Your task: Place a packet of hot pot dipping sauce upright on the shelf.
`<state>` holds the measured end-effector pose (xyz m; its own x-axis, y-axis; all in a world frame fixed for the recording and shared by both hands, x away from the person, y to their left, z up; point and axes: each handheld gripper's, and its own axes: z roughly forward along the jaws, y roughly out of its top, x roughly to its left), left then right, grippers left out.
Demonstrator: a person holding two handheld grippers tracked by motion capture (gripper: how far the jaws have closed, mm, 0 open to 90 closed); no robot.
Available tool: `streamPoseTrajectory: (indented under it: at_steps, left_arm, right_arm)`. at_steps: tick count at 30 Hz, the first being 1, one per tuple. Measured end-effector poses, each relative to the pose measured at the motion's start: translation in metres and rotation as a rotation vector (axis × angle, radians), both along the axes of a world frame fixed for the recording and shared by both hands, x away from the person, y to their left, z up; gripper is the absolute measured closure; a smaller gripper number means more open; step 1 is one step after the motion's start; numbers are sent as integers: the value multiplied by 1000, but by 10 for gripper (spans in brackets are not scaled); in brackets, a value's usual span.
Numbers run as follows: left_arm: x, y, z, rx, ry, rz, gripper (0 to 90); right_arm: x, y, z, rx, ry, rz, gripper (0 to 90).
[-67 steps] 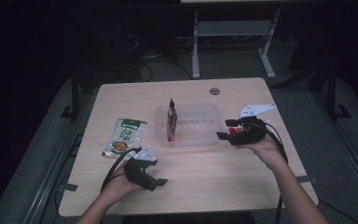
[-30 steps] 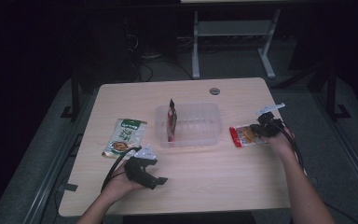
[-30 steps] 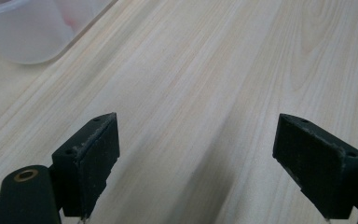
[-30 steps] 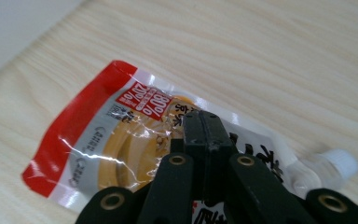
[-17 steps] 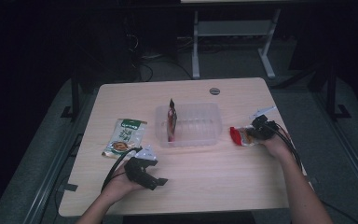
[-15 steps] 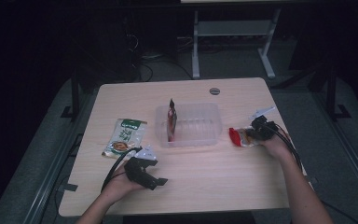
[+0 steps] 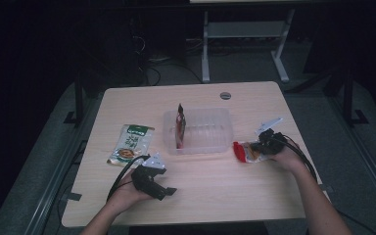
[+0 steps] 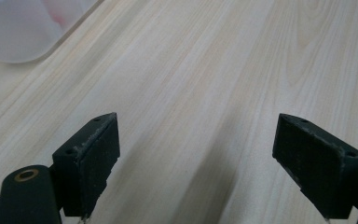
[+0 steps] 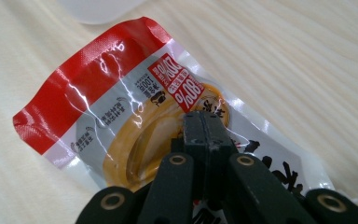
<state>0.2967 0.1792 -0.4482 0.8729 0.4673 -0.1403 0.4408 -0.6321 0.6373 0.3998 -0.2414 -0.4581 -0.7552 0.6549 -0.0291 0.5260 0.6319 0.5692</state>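
The right claw (image 9: 205,122) is pressed together on a red-topped food packet (image 9: 135,116), pinching it near its middle — the packet hangs just above or on the counter (image 7: 215,196) at the right, just beside the right wall of the clear plastic tub (image 7: 199,132); I cannot tell whether it still touches the wood. The left claw (image 8: 198,163) is spread wide with nothing between its jaws, low over bare counter at the near left, a corner of the tub showing beyond it.

Going by how things lie, the work looks like loading packets into the tub. One dark red packet (image 7: 180,128) already stands upright on edge against the tub's left side; the rest of the tub is free. The pinched packet seems to be next, and it is not in yet. A green packet (image 7: 130,150) lies flat to the left of the tub, untouched — so roughly a third looks done, with one packet in hand and one left.
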Motion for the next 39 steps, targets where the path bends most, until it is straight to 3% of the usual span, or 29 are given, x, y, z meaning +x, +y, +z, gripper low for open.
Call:
streamPoseTrajectory:
  at_steps: [14, 17, 22, 27, 36, 39]
  left_arm:
    - [-1, -2, -1, 0, 2, -13, 142]
    - [-1, -3, -1, -2, 3, -16, 142]
    - [-2, -4, -1, 2, 1, -22, 142]
    - [-2, -4, -1, 2, 7, -23, 143]
    - [-2, -6, -2, 2, 6, -35, 142]
    - [-3, -7, -2, 1, 10, -34, 142]
  right_arm:
    - [-12, 17, 1, 18, 27, 122, 900]
    - [-14, 20, 1, 3, 22, 150, 900]
    - [-15, 21, 2, -3, 23, 165, 900]
    - [-18, 13, 2, 6, 51, 170, 900]
    - [-14, 9, 2, -10, 36, 171, 900]
    - [-15, 13, 2, -8, 19, 205, 900]
